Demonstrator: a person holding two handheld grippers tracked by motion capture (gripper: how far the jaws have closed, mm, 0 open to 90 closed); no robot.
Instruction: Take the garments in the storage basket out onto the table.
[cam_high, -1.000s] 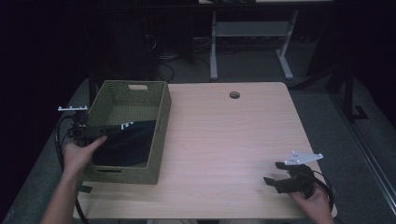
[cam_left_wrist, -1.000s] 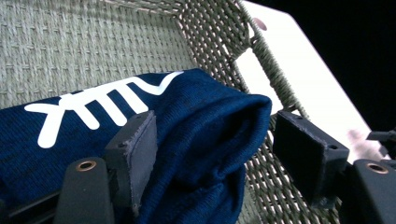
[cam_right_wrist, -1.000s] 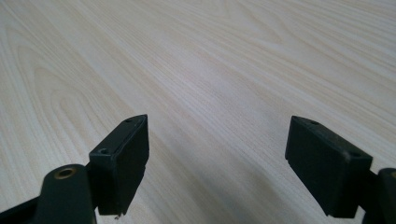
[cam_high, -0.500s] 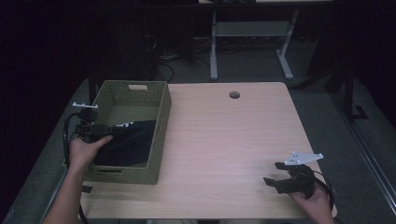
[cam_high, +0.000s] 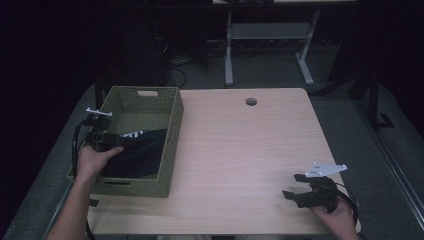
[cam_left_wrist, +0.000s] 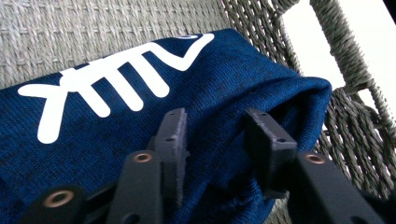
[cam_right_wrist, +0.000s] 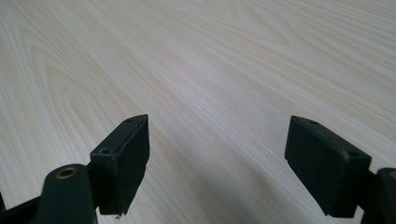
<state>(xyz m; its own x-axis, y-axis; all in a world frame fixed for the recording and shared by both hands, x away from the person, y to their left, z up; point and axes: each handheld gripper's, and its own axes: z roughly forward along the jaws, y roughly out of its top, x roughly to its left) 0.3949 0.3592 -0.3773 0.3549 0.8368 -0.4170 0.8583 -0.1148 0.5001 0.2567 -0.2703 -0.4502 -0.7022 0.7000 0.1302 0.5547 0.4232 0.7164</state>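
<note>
A dark blue garment (cam_high: 142, 155) with a white print lies in a woven grey-green basket (cam_high: 172, 135) at the table's left. My left gripper (cam_high: 119, 142) reaches into the basket from its left side. In the left gripper view the jaws have just been closing, and the left gripper (cam_left_wrist: 219, 126) is pinched on a raised fold of the blue garment (cam_left_wrist: 116, 93), beside the basket wall (cam_left_wrist: 345, 107). My right gripper (cam_high: 294, 186) rests low over the table's near right corner. It stands open (cam_right_wrist: 217, 140) with bare wood between its fingers.
The light wooden table (cam_high: 240, 145) has a round cable hole (cam_high: 251, 102) at its far edge. A metal desk frame (cam_high: 270, 45) stands on the dark floor behind the table. Cables trail from both grippers.
The left hand has moved right, farther over the basket and onto the garment, and its jaws have narrowed around a fold. The right hand has not moved.
</note>
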